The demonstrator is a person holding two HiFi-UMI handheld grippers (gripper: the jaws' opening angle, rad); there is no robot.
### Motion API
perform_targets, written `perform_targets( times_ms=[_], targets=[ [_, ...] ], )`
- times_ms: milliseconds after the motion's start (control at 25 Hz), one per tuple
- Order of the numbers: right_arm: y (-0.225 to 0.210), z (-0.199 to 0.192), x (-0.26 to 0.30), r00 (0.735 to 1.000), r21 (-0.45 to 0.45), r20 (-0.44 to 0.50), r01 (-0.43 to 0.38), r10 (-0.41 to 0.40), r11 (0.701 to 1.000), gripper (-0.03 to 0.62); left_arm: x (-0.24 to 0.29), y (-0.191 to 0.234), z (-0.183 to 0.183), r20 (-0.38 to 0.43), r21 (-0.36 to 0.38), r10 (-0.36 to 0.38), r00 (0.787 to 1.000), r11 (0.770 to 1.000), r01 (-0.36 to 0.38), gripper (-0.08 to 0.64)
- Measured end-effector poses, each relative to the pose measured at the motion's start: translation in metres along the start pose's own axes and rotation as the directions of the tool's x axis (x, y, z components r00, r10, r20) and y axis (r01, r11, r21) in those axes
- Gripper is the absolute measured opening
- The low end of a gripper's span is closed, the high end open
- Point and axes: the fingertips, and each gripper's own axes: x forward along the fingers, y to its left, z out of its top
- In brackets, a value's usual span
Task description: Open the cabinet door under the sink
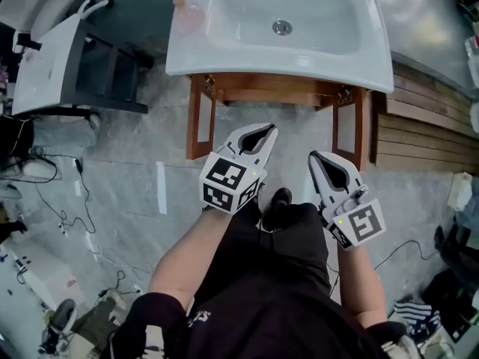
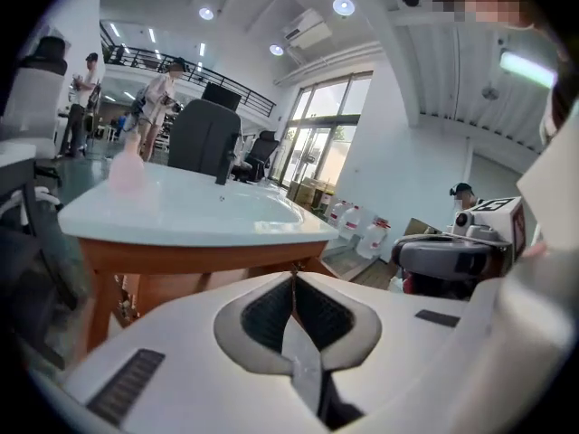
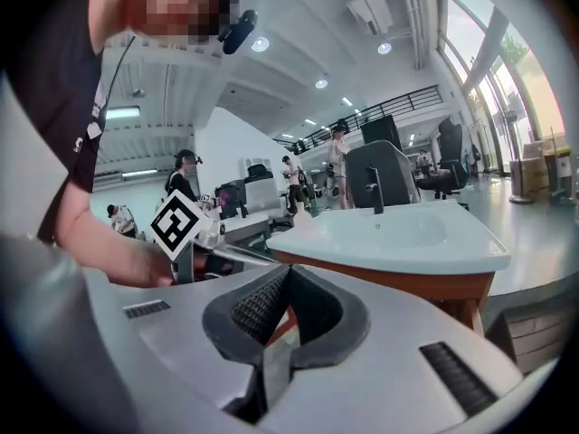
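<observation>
A white sink (image 1: 224, 47) sits on a wooden cabinet (image 1: 269, 88) at the top of the head view. Two wooden-framed doors stand swung out toward me: the left door (image 1: 200, 118) and the right door (image 1: 350, 129). My left gripper (image 1: 267, 130) is held up in front of my body, short of the cabinet, jaws shut with nothing between them. My right gripper (image 1: 313, 156) hovers beside it, also shut and empty. From the left gripper view the shut jaws (image 2: 291, 277) point at the sink's edge (image 2: 181, 229). From the right gripper view, the shut tips (image 3: 288, 269) face the sink (image 3: 389, 238).
A white seat unit (image 1: 45, 58) stands at the left with cables (image 1: 67, 193) on the marble floor. A wooden slat platform (image 1: 426, 133) lies at the right. A pink object (image 1: 187, 15) rests on the sink's corner. People stand in the far background.
</observation>
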Motion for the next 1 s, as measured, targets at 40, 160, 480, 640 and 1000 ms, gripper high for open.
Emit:
perform_targets(
  times_ms=[40,160,480,640,1000],
  targets=[
    [0.007,0.015,-0.001,1.0,0.017,-0.004,-0.013,0.013,1.0,0.014,-0.016,-0.002,0.014,0.009,0.007,0.014,1.0,1.0,-0.014,0.023],
    [0.027,0.059,-0.002,1.0,0.027,-0.001,-0.03,0.03,0.999,0.012,-0.063,-0.011,0.053,0.037,0.054,0.049,0.998,0.997,-0.051,0.02],
    [0.085,0.154,-0.014,0.998,-0.056,0.059,0.004,-0.001,0.998,0.012,-0.162,-0.028,0.115,0.143,0.091,0.083,0.986,0.991,-0.097,0.02],
    [0.103,0.176,-0.027,0.997,-0.138,0.07,0.026,-0.016,0.99,0.012,-0.187,-0.027,0.123,0.161,0.098,0.109,0.981,0.987,-0.126,0.02],
    [0.073,0.22,-0.077,0.978,-0.111,0.201,0.079,-0.056,0.991,0.012,-0.201,-0.032,0.146,0.201,0.092,0.243,0.949,0.96,-0.265,0.02]
  ],
)
